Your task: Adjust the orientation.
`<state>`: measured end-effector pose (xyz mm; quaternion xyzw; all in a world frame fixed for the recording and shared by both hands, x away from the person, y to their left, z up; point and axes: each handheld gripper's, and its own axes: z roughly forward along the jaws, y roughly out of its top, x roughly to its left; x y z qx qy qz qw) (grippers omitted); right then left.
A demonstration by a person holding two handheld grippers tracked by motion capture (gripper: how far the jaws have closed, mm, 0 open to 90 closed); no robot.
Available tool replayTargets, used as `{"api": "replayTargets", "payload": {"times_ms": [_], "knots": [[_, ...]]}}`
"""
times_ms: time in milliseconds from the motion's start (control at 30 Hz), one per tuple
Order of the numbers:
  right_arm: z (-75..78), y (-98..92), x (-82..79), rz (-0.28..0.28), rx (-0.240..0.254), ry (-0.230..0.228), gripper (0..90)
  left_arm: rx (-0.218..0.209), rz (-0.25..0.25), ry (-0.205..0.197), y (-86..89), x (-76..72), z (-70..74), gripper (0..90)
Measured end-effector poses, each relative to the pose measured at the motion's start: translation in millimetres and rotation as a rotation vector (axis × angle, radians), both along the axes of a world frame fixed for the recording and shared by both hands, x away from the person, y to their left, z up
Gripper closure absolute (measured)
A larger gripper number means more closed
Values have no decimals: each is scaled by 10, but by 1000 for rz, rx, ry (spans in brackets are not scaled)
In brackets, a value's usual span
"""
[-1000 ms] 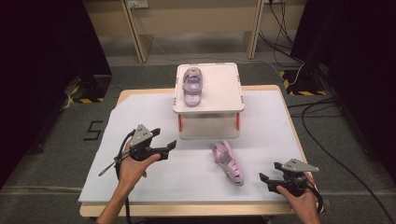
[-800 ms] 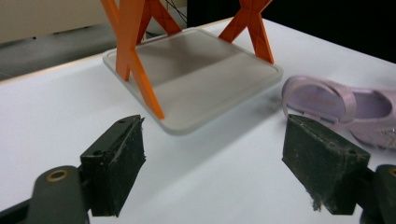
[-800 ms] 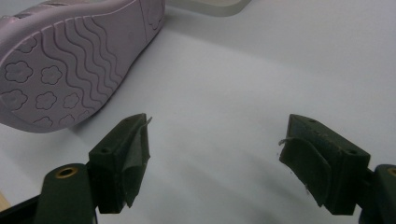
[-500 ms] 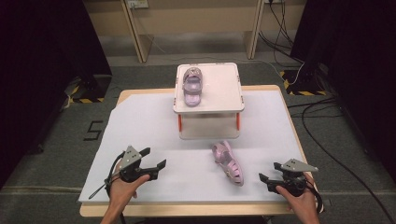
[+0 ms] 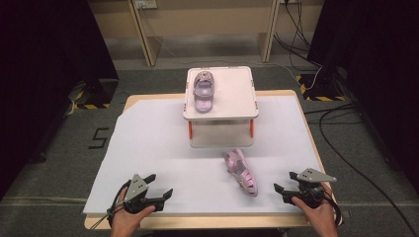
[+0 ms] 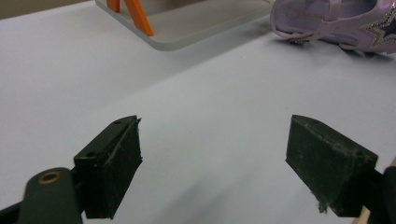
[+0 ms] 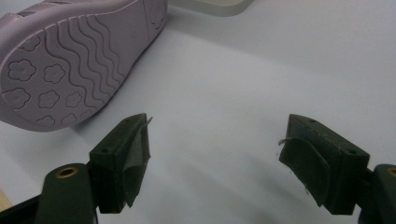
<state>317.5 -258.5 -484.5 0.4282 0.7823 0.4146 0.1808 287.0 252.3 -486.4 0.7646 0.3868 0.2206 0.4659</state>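
One pink sandal (image 5: pixel 202 90) rests on top of a small white stand (image 5: pixel 232 96) at the far middle of the table. A second pink sandal (image 5: pixel 240 172) lies on its side on the white sheet in front of the stand; its sole (image 7: pixel 70 60) faces my right gripper, and its strap side (image 6: pixel 336 23) appears far off in the left gripper view. My left gripper (image 5: pixel 159 189) sits low at the near left, open and empty. At the near right, my right gripper (image 5: pixel 282 190) is open and empty, just right of the fallen sandal.
A white sheet (image 5: pixel 148 143) covers the wooden table (image 5: pixel 129 102). The stand has orange legs (image 5: pixel 189 130) and a lower shelf (image 6: pixel 196 23). Cables (image 5: pixel 341 133) trail on the grey floor to the right. Dark curtains flank both sides.
My left gripper has drawn back toward the table's near edge and dropped lower. The right gripper and both sandals have stayed put.
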Motion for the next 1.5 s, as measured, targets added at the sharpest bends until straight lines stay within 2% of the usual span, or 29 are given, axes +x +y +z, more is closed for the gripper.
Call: {"api": "replayTargets", "payload": {"times_ms": [100, 267, 500, 600, 767, 967, 1033, 1133, 1233, 1367, 1500], "knots": [[8, 1, 0, 1, -2, -5, 236, 24, -11, 24, -45, 10, -76, 174], [91, 78, 10, 27, 4, -36, 247, 52, -26, 8, -82, 9, -75, 175], [237, 252, 99, 70, 21, -89, 261, 43, -18, 14, -69, 13, -84, 174], [304, 353, 168, 111, 18, -113, 263, 45, -20, 15, -79, 17, -94, 174], [422, 472, 294, 119, 14, -136, 264, 48, -13, 13, -71, 18, -94, 175], [471, 670, 391, 164, 14, -134, 272, 47, -6, 12, -49, 11, -84, 175], [467, 743, 391, 187, 3, -120, 313, 57, -13, 14, -54, 9, -83, 175], [465, 836, 399, 227, -17, -122, 357, 68, -16, 10, -67, 6, -86, 175], [478, 910, 405, 258, -16, -120, 407, 67, -16, 10, -65, 7, -86, 176], [441, 966, 418, 286, -48, -113, 464, 71, -19, 11, -67, 6, -85, 175], [398, 932, 414, 279, -23, -92, 486, 78, -28, 7, -82, 0, -85, 175]]}}
